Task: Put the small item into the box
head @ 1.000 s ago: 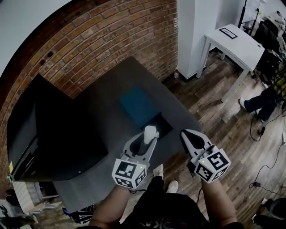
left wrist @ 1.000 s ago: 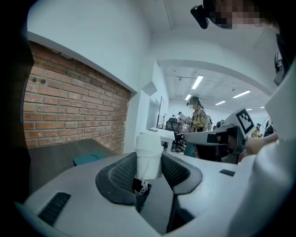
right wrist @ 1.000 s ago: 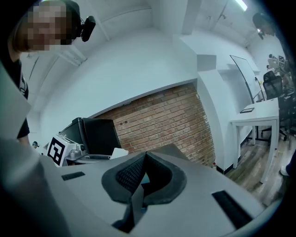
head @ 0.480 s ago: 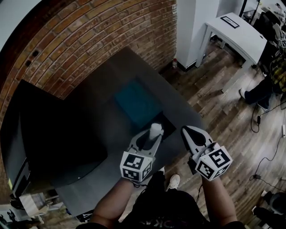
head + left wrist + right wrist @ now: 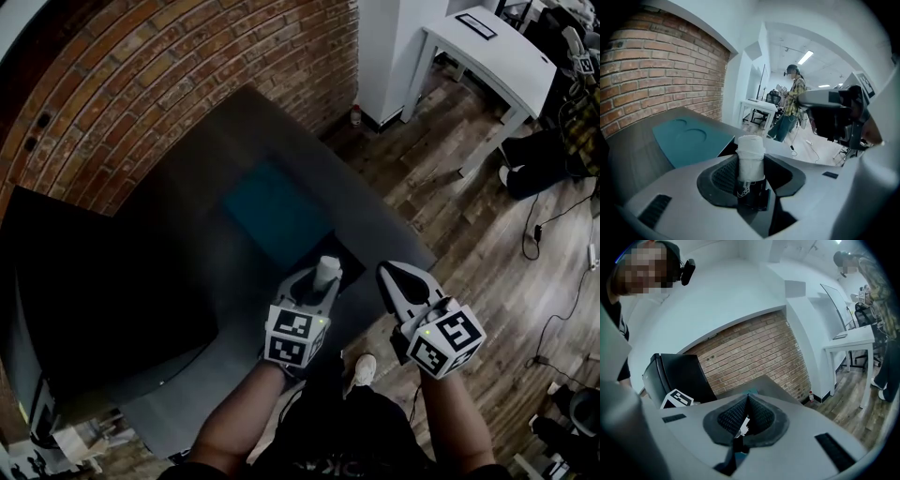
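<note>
My left gripper [image 5: 324,277] is shut on a small white roll [image 5: 326,270], which stands upright between its jaws [image 5: 750,157] with loose threads hanging from it. It hovers over the near edge of an open black box [image 5: 351,264] on the dark grey table [image 5: 187,187]. A teal panel with two round hollows [image 5: 270,212] [image 5: 689,137] lies just beyond the box. My right gripper [image 5: 387,273] is to the right of the box, off the table's edge, its jaws shut together [image 5: 747,400] with nothing held.
A large black object [image 5: 103,291] covers the table's left side, against a brick wall [image 5: 178,66]. To the right are wooden floor [image 5: 487,244], a white desk [image 5: 483,52] and cables. A person [image 5: 790,110] stands far off. My shoes [image 5: 361,370] show below.
The head view has shifted, so the table sits further left and higher. My left gripper keeps the white roll and has edged slightly forward at the box. The right gripper has barely moved.
</note>
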A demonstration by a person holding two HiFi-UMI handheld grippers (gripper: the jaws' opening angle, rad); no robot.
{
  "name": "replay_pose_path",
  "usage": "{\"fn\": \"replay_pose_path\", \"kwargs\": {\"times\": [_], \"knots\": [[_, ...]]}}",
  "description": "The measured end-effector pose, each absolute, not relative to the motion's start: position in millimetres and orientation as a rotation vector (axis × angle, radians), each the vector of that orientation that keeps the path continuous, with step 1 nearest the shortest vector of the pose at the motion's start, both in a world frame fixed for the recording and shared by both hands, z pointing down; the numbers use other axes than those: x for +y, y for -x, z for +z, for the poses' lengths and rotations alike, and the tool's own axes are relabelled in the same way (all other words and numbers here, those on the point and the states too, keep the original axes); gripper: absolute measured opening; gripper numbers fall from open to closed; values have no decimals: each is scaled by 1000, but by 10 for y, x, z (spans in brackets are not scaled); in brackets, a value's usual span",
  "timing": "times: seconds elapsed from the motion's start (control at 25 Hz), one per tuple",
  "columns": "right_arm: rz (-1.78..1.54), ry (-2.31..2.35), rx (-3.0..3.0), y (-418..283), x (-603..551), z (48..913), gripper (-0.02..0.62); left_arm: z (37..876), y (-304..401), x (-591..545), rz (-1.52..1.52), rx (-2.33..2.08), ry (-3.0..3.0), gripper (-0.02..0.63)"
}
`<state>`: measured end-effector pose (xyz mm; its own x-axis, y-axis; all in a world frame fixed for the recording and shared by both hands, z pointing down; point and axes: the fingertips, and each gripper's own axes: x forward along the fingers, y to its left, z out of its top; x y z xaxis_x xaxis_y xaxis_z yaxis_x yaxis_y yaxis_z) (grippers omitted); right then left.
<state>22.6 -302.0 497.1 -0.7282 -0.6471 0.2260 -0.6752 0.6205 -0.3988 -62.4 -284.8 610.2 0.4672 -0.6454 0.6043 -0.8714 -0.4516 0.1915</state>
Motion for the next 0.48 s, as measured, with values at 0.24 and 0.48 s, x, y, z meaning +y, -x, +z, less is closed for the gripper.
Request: {"fn": "replay_pose_path", "kwargs": {"times": [0.24, 0.48], "knots": [[746, -1142, -2755, -213, -3062, 5089, 17, 6396, 583, -2883, 762, -1192, -2182, 190], [771, -1158, -2744, -223, -3131, 5143, 18, 6563, 567, -2916, 893, -1154, -2137, 190]]}}
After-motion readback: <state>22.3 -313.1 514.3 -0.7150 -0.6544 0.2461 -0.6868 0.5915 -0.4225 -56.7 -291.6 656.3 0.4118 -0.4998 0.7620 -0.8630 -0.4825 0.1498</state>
